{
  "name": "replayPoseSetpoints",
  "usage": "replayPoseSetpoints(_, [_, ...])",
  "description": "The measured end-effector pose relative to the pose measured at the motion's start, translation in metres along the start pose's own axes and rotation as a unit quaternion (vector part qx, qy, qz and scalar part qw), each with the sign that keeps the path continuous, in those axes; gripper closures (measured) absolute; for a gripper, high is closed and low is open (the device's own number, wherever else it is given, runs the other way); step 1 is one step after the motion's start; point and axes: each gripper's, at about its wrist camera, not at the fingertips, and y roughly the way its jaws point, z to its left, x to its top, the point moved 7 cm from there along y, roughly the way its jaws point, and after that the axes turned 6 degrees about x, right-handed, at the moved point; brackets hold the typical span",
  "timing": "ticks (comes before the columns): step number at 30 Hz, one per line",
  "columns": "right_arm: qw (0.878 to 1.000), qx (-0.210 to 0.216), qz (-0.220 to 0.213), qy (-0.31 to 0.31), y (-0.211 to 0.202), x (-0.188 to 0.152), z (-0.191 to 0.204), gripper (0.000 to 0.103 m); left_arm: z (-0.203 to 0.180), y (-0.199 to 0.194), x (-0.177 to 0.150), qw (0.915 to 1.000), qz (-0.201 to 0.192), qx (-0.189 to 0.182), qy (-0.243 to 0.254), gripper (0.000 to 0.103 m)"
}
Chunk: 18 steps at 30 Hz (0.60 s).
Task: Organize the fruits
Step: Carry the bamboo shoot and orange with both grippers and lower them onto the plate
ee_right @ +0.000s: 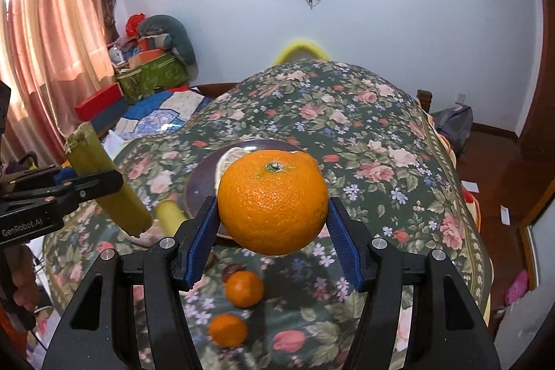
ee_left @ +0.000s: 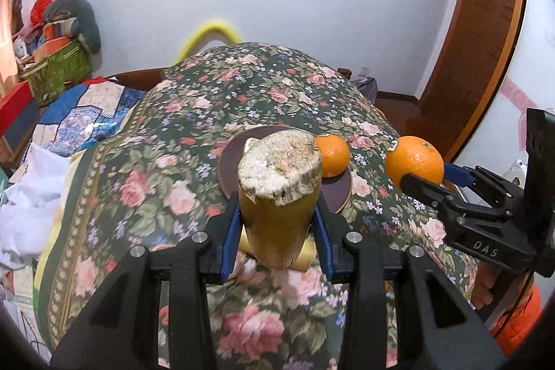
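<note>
My left gripper (ee_left: 277, 224) is shut on a thick yellow-green sugarcane piece (ee_left: 277, 196), held above the floral cloth; it also shows in the right wrist view (ee_right: 104, 182). My right gripper (ee_right: 274, 221) is shut on a large orange (ee_right: 272, 201), also in the left wrist view (ee_left: 414, 162). A dark round plate (ee_left: 229, 165) lies just beyond both, with an orange (ee_left: 332, 155) on it. In the right wrist view the plate (ee_right: 197, 186) is partly hidden. A second cane piece (ee_right: 170, 214) lies on the cloth beside the plate. Two small oranges (ee_right: 244, 288) (ee_right: 228, 330) lie below my right gripper.
The floral cloth (ee_left: 277, 85) covers a rounded table. A patchwork quilt (ee_left: 86, 113), white fabric (ee_left: 31, 203), a red box (ee_right: 100, 103) and a green basket (ee_left: 55, 68) are to the left. A wooden door (ee_left: 478, 33) is at the right.
</note>
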Motion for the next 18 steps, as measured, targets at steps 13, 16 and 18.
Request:
replayPoseSetpoints(13, [0.999,-0.006,0.035,0.005,0.050,-0.006,-0.022,0.044,-0.011,0.058,0.011,0.9996,0.028,-0.009,-0.001,0.065])
replayPoseSetpoints(16, [0.999,0.003,0.045,0.012,0.061,-0.009,-0.021,0.044,-0.007,0.071,0.013,0.9993,0.035,-0.010,-0.014,0.065])
replayPoseSetpoints(18, [0.999,0.008,0.049,0.009,0.067,-0.011,-0.017,0.044,-0.004,0.080,0.013,0.9988,0.041,-0.012,-0.021,0.065])
